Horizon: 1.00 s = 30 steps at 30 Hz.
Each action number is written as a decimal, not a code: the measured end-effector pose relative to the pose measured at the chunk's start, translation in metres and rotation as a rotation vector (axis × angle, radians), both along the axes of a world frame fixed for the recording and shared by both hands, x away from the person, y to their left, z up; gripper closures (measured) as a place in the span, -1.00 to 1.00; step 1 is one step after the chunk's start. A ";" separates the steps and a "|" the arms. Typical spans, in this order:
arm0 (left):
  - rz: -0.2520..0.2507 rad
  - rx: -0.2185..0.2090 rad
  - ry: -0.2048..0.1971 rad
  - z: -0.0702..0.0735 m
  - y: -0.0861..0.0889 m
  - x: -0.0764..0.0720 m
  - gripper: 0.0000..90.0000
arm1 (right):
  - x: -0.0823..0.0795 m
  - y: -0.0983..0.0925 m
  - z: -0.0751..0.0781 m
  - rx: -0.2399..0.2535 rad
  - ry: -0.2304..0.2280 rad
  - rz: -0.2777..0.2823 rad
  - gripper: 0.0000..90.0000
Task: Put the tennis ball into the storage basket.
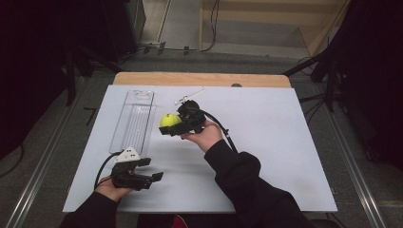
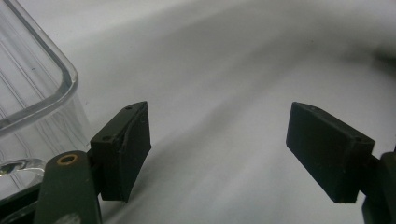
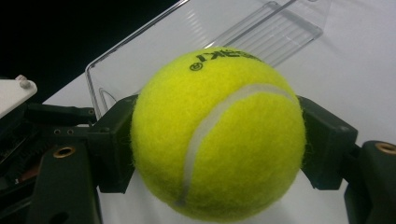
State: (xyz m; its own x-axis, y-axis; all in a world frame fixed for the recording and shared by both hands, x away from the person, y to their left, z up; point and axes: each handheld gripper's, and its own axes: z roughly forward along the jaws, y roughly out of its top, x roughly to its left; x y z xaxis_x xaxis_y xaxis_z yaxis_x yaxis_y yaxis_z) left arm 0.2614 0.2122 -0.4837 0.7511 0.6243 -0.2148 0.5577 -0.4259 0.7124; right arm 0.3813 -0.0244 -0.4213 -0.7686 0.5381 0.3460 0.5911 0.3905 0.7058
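Yellow felt tennis ball (image 3: 217,135) sits pinched between the right gripper's (image 1: 177,124) black jaws, lifted above the white table (image 1: 266,142). Just beyond that gripper lies a clear, ribbed plastic tray (image 1: 133,121), holding nothing visible. The left gripper (image 2: 217,149), jaws spread, rests beside the tray's near corner; the tray's far end is cut off there.

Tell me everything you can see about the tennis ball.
The tennis ball is bright yellow-green and fuzzy like felt, with a pale curved seam and black printed lettering near its top. The right gripper clamps it between its two black jaws, beside the clear plastic tray.
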 end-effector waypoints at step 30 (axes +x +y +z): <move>0.003 0.008 -0.007 0.000 0.001 0.000 -0.49 | 0.019 0.039 0.012 0.001 -0.031 -0.004 -0.48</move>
State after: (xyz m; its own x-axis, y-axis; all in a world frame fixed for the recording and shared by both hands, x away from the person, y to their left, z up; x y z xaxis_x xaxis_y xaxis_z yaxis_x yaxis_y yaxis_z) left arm 0.2616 0.2133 -0.4833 0.7503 0.6285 -0.2050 0.5545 -0.4296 0.7128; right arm 0.4003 0.0148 -0.4094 -0.7769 0.5407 0.3226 0.5705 0.3878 0.7240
